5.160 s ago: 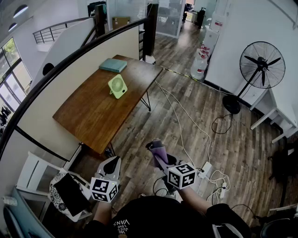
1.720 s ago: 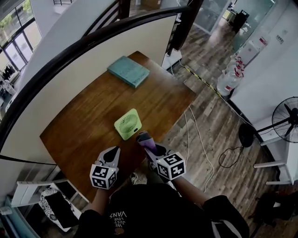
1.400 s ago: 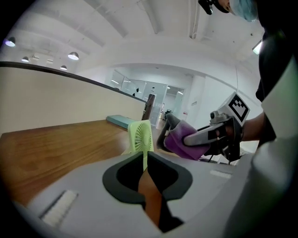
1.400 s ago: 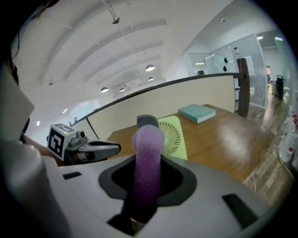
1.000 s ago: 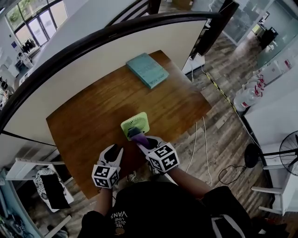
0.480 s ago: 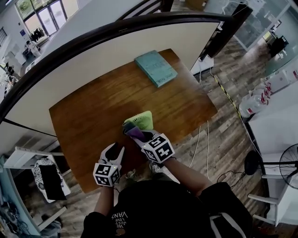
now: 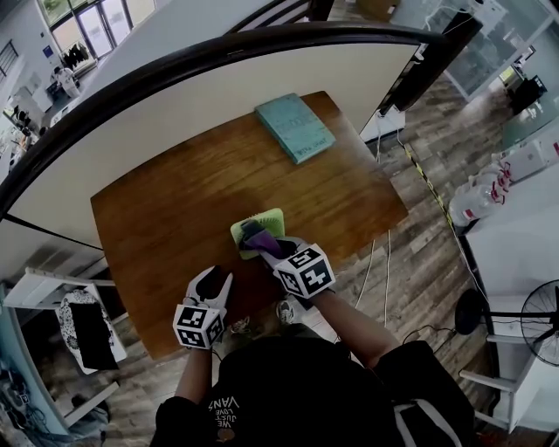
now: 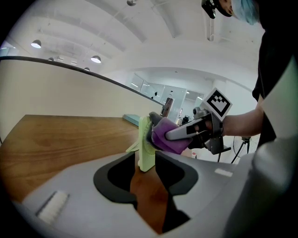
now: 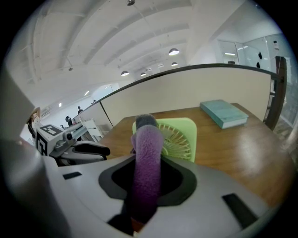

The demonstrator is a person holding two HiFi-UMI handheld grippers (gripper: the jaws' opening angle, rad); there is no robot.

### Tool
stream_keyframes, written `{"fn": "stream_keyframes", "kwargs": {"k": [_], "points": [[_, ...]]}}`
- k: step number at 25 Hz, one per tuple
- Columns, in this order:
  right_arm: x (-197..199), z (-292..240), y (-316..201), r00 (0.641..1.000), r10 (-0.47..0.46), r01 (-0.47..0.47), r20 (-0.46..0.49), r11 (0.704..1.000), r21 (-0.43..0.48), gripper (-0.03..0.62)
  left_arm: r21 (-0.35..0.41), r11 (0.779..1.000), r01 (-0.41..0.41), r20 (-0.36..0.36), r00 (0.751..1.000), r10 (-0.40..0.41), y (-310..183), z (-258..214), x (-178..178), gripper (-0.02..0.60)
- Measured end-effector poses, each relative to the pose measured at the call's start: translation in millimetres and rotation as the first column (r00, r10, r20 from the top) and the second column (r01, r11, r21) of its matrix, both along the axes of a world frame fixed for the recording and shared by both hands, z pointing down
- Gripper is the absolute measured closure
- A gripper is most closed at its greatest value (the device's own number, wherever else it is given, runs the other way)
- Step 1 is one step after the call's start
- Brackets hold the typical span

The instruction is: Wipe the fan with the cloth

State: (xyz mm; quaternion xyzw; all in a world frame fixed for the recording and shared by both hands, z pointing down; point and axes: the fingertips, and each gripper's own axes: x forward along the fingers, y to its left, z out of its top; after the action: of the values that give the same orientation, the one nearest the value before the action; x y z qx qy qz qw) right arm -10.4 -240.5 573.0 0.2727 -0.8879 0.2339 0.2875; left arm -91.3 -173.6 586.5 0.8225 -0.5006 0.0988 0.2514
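while upright, fan [image 9: 179,137] face toward cloth [image 9: 146,162]

Bright, even light from windows [image 7: 87,22] and ceiling lamps [image 9: 174,51] (shadows are soft); faint sheen on the table [image 9: 251,144]. Gripper views bulge fisheye-style, corners black, nearest foreground blurred.

purple cloth [image 9: 146,158] against upright green fan [image 9: 180,138]

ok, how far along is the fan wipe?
Done: purple cloth clamped in the right gripper. In hand: cloth sits against the front of the green fan, at one edge. Left: probably the whole wipe, since most of its face is uncovered.
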Motion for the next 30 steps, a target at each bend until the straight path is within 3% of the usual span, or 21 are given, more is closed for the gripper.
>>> {"fn": "stream_keyframes", "kwargs": {"k": [12, 23, 26, 30], "points": [[56.4, 8.9, -24.4, 0.993, 0.114, -0.114, -0.038, 0.994, -0.004, 0.494, -0.006, 1.0, -0.024, -0.004, 1.0, 0.024, -13.7, 1.5, 15.6, 0.46], [84.2, 13.7, -32.8, 0.978, 0.201, -0.202, -0.049, 0.979, -0.006, 0.494, -0.016, 0.999, -0.043, 0.0, 0.999, 0.043, -20.4, 4.7, 18.4, 0.46], [78.8, 7.7, -24.0, 0.983, 0.181, -0.18, -0.031, 0.984, 0.011, 0.494, -0.009, 0.999, -0.042, -0.003, 0.999, 0.042, -23.0, 2.3, 16.8, 0.459], [55.0, 6.2, 3.0, 0.996, 0.074, -0.072, -0.041, 0.997, 0.037, 0.494, 0.001, 0.999, -0.036, -0.003, 0.999, 0.036, -25.7, -1.3, 11.7, 0.46]]}}
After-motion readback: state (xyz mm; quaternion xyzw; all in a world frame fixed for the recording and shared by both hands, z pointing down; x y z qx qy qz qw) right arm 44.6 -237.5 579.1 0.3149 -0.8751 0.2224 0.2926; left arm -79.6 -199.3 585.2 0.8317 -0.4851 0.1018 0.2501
